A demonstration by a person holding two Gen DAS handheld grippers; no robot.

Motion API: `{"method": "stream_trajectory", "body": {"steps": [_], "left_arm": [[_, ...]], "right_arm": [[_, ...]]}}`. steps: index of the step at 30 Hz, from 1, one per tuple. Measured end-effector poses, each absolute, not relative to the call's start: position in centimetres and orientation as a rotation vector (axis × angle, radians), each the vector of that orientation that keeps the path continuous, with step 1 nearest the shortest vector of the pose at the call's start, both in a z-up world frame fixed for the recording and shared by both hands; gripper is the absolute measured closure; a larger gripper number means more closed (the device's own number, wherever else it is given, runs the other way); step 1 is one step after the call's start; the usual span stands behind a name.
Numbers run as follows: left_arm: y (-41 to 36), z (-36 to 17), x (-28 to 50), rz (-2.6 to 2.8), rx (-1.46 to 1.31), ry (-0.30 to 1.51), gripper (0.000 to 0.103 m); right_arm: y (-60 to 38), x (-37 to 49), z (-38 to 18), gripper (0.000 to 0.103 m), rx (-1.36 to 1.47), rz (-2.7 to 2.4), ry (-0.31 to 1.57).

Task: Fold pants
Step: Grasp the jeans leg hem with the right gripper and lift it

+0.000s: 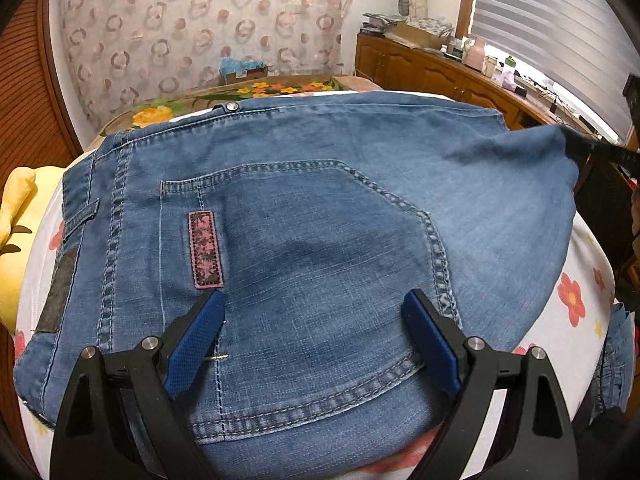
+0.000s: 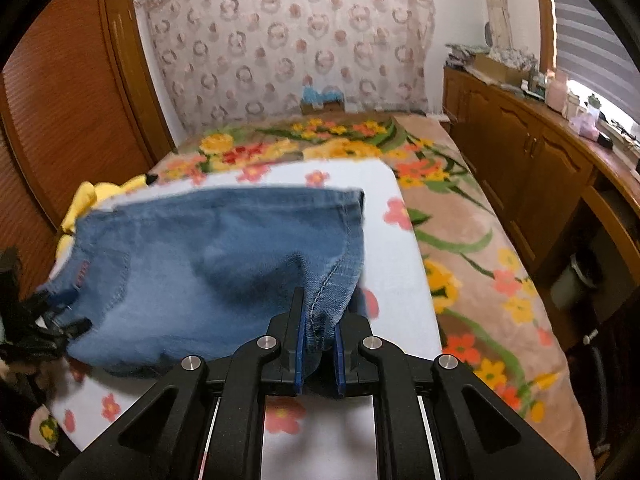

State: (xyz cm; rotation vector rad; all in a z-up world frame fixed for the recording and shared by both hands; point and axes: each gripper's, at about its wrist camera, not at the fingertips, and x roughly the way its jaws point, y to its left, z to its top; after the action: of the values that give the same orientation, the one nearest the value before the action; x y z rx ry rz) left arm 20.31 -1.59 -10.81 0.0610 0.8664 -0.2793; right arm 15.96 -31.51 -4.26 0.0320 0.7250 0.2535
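Blue denim pants (image 1: 312,216) lie on a white flowered sheet (image 1: 576,280), back pocket with a pink label up. My left gripper (image 1: 316,324) hovers open just over the pocket, with nothing between its blue pads. In the right wrist view my right gripper (image 2: 318,344) is shut on a seamed edge of the pants (image 2: 208,264) and lifts that edge off the sheet (image 2: 392,248). The right gripper also shows in the left wrist view (image 1: 576,148) at the far right, pinching the raised denim corner.
The sheet lies on a floral blanket (image 2: 460,240) covering the bed. A yellow plush toy (image 2: 96,196) sits at the bed's left edge. Wooden cabinets (image 2: 532,176) run along the right, a wooden wardrobe (image 2: 60,112) on the left. A patterned curtain (image 2: 288,40) hangs behind.
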Motion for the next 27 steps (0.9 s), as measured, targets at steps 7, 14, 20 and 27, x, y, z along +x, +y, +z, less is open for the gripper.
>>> {"method": "stream_trajectory", "body": {"steps": [7,14,20,27], "left_arm": [[-1.4,-10.4,20.6,-0.286,0.023,0.887,0.012],[-0.5,-9.1,20.5,-0.279,-0.023,0.886,0.012],[0.5,-8.4,19.9,-0.255,-0.039,0.869,0.012],[2.0,-7.6,19.5,-0.234,-0.053,0.846,0.012]], "right_arm": [[-29.9,15.5,-1.9,0.092,0.020,0.328,0.670],[-26.7,15.5,-0.7,0.093,-0.027,0.427,0.630],[-24.2,15.6,-0.3,0.093,-0.063,0.530,0.616],[-21.5,15.9,1.2,0.093,-0.097,0.668,0.597]]}}
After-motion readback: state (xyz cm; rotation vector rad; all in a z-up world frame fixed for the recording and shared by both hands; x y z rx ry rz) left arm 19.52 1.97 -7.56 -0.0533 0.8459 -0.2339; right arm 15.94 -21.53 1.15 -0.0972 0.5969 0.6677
